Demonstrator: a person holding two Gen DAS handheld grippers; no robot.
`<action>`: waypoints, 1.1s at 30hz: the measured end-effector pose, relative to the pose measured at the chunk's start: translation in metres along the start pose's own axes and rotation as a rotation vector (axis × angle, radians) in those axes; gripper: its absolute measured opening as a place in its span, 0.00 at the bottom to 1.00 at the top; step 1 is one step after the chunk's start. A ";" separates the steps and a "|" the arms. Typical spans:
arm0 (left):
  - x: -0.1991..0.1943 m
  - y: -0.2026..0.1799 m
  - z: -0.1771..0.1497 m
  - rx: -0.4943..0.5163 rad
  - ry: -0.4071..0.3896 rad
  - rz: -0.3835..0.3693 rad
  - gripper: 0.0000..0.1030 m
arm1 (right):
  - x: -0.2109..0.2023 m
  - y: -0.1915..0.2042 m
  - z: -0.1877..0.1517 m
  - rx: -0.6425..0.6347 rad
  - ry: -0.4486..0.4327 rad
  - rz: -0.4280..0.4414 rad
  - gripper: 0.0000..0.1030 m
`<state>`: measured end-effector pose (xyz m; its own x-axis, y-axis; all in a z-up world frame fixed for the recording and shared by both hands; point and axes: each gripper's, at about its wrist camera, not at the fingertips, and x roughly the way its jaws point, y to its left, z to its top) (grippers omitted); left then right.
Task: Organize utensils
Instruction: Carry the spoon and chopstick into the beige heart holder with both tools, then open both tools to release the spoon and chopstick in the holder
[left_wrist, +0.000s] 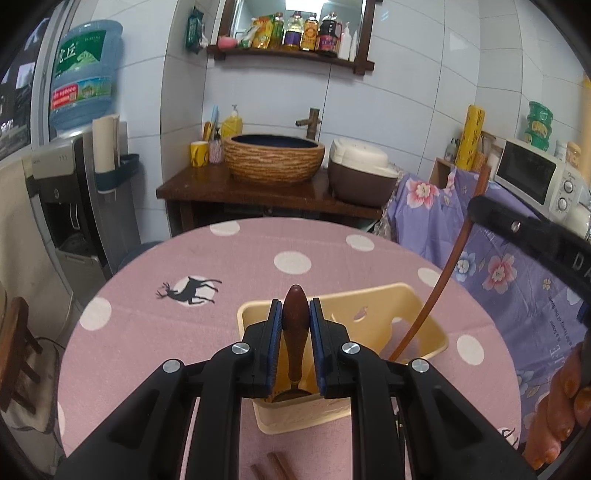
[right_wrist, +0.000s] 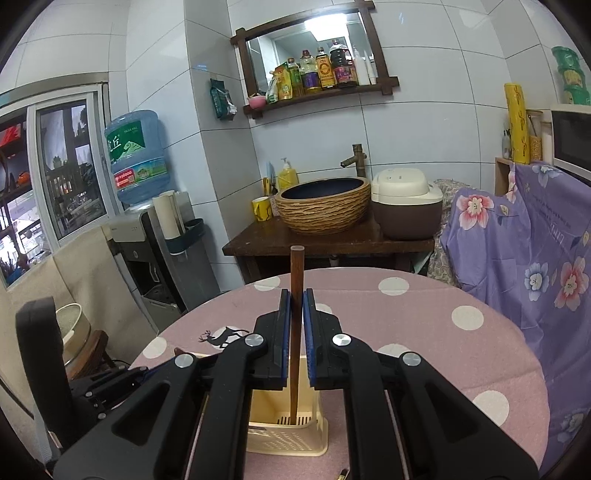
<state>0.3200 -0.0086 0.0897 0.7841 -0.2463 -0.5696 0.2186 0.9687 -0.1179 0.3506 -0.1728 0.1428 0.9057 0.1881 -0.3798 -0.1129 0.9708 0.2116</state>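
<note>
The wooden-handled utensil's (left_wrist: 295, 332) lower end, perhaps a spoon bowl, hides behind the fingers (left_wrist: 274, 347).

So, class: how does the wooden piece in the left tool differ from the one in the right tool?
The left tool grips a bulbous handle with a metal collar; the right tool grips a thin straight stick. The handle is reddish, the stick duller brown. Both are over the cream holder.

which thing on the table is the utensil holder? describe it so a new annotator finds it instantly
Start at the round table under the pink polka-dot tablecloth. Near its front edge stands the utensil holder, a cream-yellow plastic bin open at the top. It is the only container on the cloth, and both the left gripper and right gripper hold wooden-handled utensils over it.
</note>
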 end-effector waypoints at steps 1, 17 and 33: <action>0.003 0.000 -0.002 0.000 0.007 0.000 0.15 | 0.000 -0.001 0.000 0.001 0.000 0.000 0.08; -0.015 -0.004 -0.006 0.020 -0.043 -0.022 0.43 | -0.009 -0.018 -0.004 0.042 -0.015 0.006 0.36; -0.036 0.041 -0.128 -0.147 0.143 0.093 0.58 | -0.045 -0.085 -0.134 0.065 0.258 -0.262 0.63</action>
<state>0.2266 0.0436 0.0012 0.7044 -0.1587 -0.6918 0.0538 0.9838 -0.1709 0.2645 -0.2442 0.0217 0.7669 -0.0261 -0.6412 0.1425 0.9812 0.1305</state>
